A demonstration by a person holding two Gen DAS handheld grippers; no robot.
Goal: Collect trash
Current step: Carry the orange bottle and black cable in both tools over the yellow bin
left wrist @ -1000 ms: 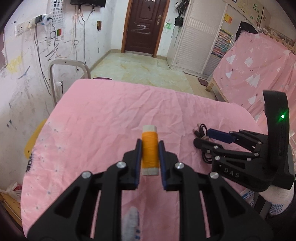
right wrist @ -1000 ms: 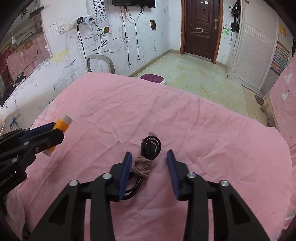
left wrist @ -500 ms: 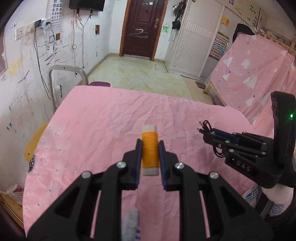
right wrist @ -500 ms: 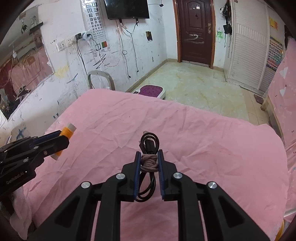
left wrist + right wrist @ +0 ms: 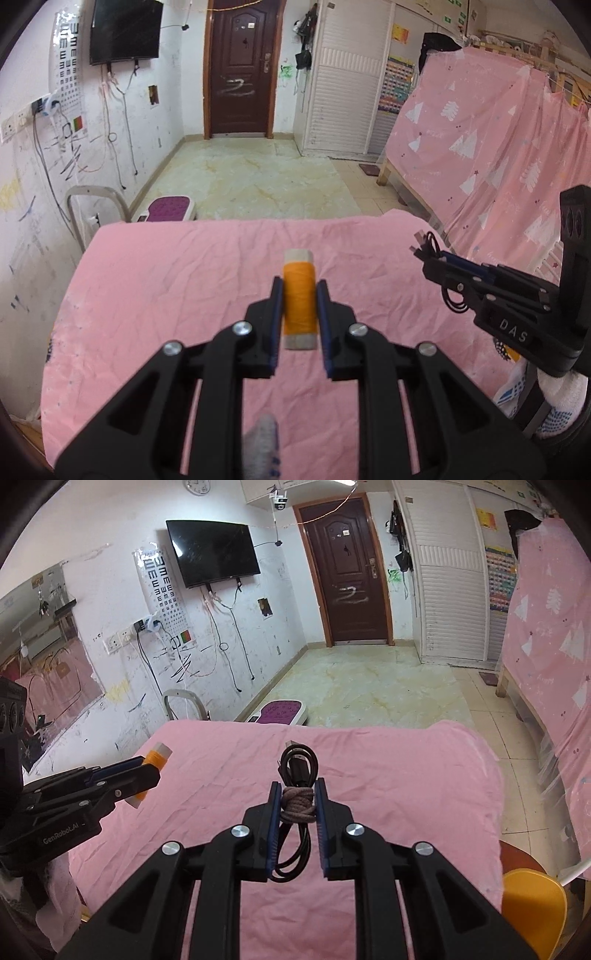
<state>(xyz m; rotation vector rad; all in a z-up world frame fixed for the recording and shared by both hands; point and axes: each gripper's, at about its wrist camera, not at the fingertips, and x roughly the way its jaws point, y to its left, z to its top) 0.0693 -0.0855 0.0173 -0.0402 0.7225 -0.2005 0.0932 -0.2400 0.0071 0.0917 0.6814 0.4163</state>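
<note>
I'm clamping the orange thread spool [image 5: 298, 305] in my left gripper [image 5: 298, 321], long axis pointing straight away from the camera. My right gripper [image 5: 297, 814] is pinching the knotted black cable [image 5: 297, 775]; its loops are dangling, so they might snag or slip. Both hang over the pink cloth [image 5: 184, 280].

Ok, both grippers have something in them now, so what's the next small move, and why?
Probably carry both loads off the pink cloth toward wherever the trash goes; no bin shows in either view, so look for one first. The left gripper is clamped on the orange thread spool, the right gripper on the tied black cable, both lifted clear, and nothing else lies on the cloth.
</note>
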